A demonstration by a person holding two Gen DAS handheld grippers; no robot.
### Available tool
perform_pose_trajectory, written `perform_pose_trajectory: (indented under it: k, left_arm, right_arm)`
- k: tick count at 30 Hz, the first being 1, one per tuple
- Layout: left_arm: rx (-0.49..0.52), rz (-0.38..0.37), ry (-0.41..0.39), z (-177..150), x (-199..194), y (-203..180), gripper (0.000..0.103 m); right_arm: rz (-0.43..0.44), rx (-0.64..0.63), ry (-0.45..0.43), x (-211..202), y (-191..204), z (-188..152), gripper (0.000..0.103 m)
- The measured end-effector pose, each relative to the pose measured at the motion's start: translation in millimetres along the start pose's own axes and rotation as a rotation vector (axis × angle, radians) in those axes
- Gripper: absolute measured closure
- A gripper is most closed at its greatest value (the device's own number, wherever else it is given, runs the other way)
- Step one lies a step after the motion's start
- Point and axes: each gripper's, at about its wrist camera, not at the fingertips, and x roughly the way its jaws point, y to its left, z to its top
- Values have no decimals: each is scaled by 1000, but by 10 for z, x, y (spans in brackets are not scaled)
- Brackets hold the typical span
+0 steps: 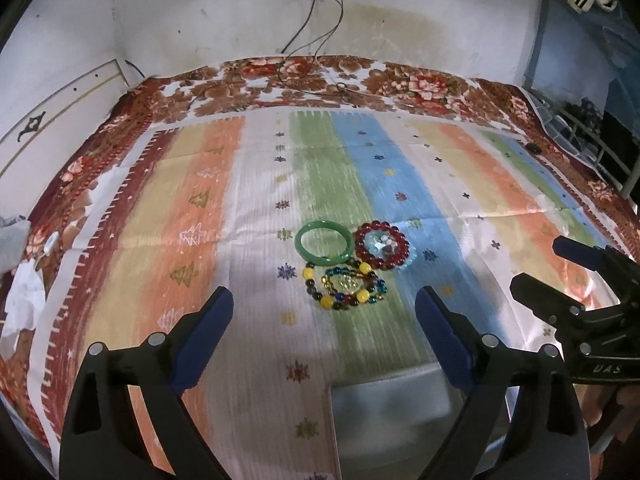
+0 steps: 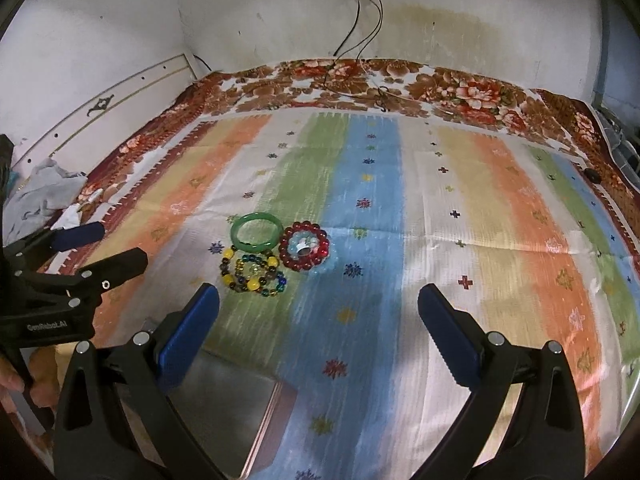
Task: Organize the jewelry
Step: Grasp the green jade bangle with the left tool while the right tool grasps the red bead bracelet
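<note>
Both your grippers hang spread and empty above the striped cloth [image 1: 224, 208], short of the jewelry.

Your left gripper [image 1: 324, 312] and right gripper [image 2: 318, 308] hold nothing, fingers wide apart. The green bangle [image 1: 324, 245] lies flat, touching the red bead bracelet [image 1: 382, 245], which rings some small pale pieces, too blurred to name. Just nearer, the yellow-beaded bracelet [image 1: 340, 286] overlaps a blue bead strand [image 2: 276, 284]. A grey box [image 2: 224, 400] sits near you.
</note>
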Motion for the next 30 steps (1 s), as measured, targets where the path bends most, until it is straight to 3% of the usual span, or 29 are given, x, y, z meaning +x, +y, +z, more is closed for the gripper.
perform_pose_trajectory:
  k: [7,23,30]
  left_arm:
    - [-2,7,54,215,324,57,14]
    - [-15,-15,219,481,1095,186,36]
    - [-22,-14,284,504,1416,228,40]
  right_arm:
    - [35,24,91,342,-113,168,5]
    - [96,101,252,1059,-341,400,5]
    - [90,150,342,1357,-390,446,11]
